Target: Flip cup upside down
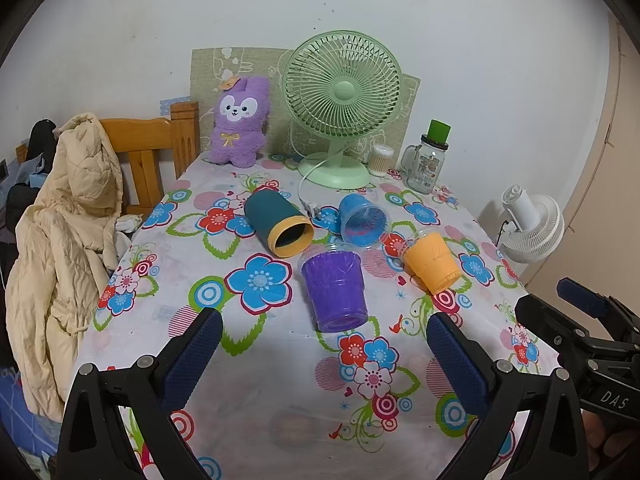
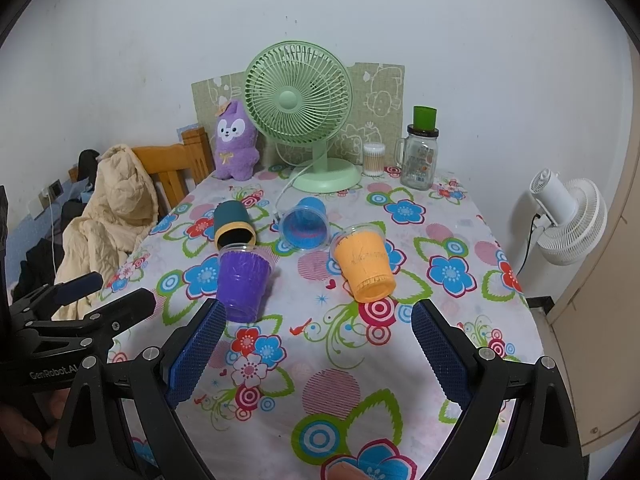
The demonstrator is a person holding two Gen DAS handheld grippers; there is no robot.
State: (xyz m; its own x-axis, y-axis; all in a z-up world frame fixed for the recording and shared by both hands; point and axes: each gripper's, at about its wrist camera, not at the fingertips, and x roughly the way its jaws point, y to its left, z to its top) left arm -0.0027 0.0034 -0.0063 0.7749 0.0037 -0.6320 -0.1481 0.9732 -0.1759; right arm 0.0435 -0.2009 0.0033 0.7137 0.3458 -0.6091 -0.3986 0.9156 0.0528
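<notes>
Several cups lie on their sides on the floral tablecloth (image 1: 280, 380). A purple cup (image 1: 335, 288) lies nearest, base toward me; it also shows in the right wrist view (image 2: 242, 280). An orange cup (image 1: 432, 260) (image 2: 365, 266) lies right of it, base toward me. A blue cup (image 1: 362, 218) (image 2: 305, 224) and a dark teal cup with a yellow rim (image 1: 278, 222) (image 2: 233, 226) lie behind, mouths toward me. My left gripper (image 1: 324, 340) is open and empty, in front of the purple cup. My right gripper (image 2: 316, 332) is open and empty, in front of the orange cup.
A green desk fan (image 1: 340, 104) with its cord, a purple plush toy (image 1: 239, 120), a cotton swab jar (image 1: 380, 160) and a glass jar with a green lid (image 1: 428, 160) stand at the table's back. A wooden chair with a beige jacket (image 1: 60, 240) is at left, a white fan (image 1: 532, 228) at right.
</notes>
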